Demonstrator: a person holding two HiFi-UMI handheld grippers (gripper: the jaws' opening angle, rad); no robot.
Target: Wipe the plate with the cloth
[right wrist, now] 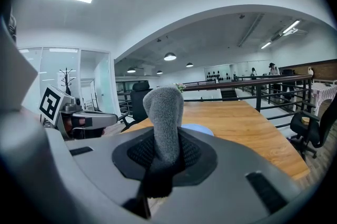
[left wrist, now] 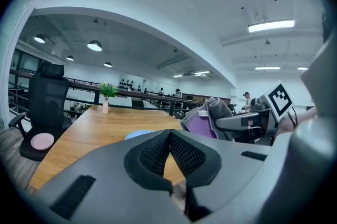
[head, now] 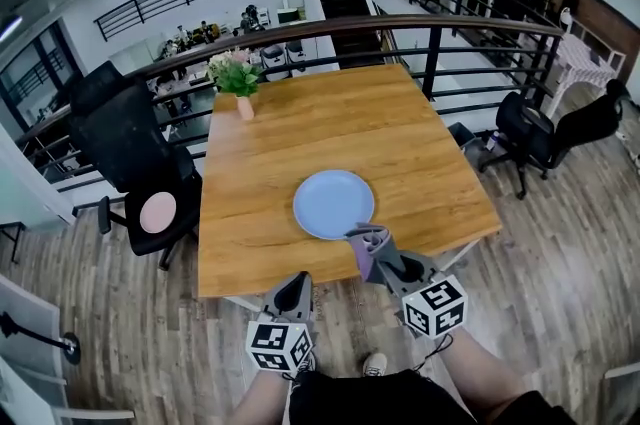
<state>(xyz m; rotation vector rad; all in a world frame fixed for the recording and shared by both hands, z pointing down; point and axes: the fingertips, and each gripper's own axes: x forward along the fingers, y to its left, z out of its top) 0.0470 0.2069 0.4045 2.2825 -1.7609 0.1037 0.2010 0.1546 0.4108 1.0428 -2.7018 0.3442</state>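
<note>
The left hand-held gripper [left wrist: 169, 138] is held pressed together and empty, short of the near edge of the surface [head: 290, 128], presumably kept free to steady the plate. The plate [head: 333, 203] is laid flat near that edge, within easy reach. At the right, the cloth [right wrist: 164, 112] is pinched in the right hand-held gripper [head: 383, 260], with a wad left protruding past the jaws for wiping. It is poised at the plate's near rim; contact cannot be told.
</note>
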